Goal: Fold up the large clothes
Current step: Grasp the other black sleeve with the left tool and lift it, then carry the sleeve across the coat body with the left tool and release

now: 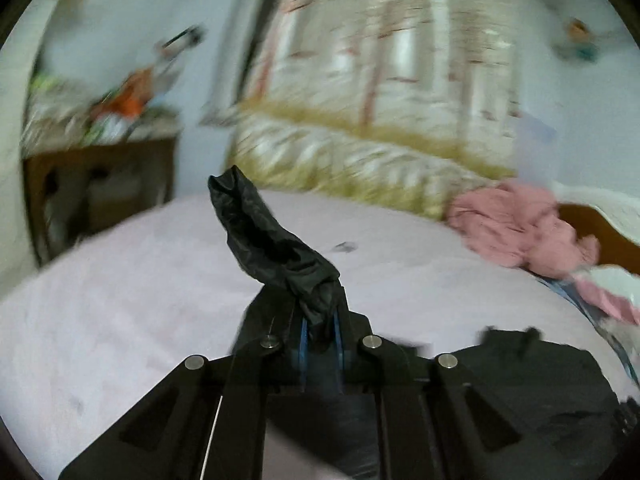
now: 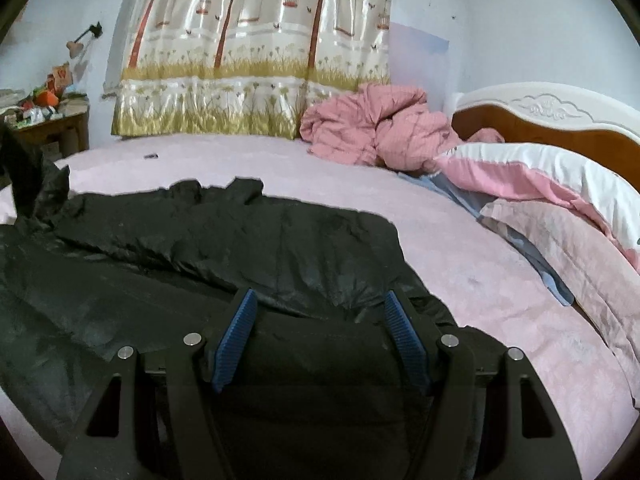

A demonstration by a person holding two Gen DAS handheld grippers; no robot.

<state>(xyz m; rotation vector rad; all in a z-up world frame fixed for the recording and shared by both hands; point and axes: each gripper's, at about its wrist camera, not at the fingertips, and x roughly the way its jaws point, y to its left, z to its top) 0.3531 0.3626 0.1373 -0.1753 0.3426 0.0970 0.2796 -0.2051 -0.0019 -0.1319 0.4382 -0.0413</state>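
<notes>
On the pink bed (image 2: 460, 256) a black coat (image 2: 208, 248) lies spread across the near left part, its far edge rumpled. Over its near part hangs the right gripper (image 2: 322, 316), jaws wide apart with blue pads (image 2: 236, 336) on either side of the cloth, not pressing it. At the far left of that view a strip of the coat rises off the bed. From the left wrist camera, the left gripper (image 1: 320, 320) is pinched narrow on that black strip, which stands up past the tips; this view is blurred. Beyond the coat, to the right, a crumpled pink quilt (image 2: 372, 132) is heaped against the curtain (image 2: 248, 76), and pillows (image 2: 560, 216) lie along the headboard (image 2: 552, 120). A cluttered brown table (image 2: 48, 120) stands far left. One small dark thing (image 2: 151, 156), too small to identify, sits on the bare sheet behind the coat.
</notes>
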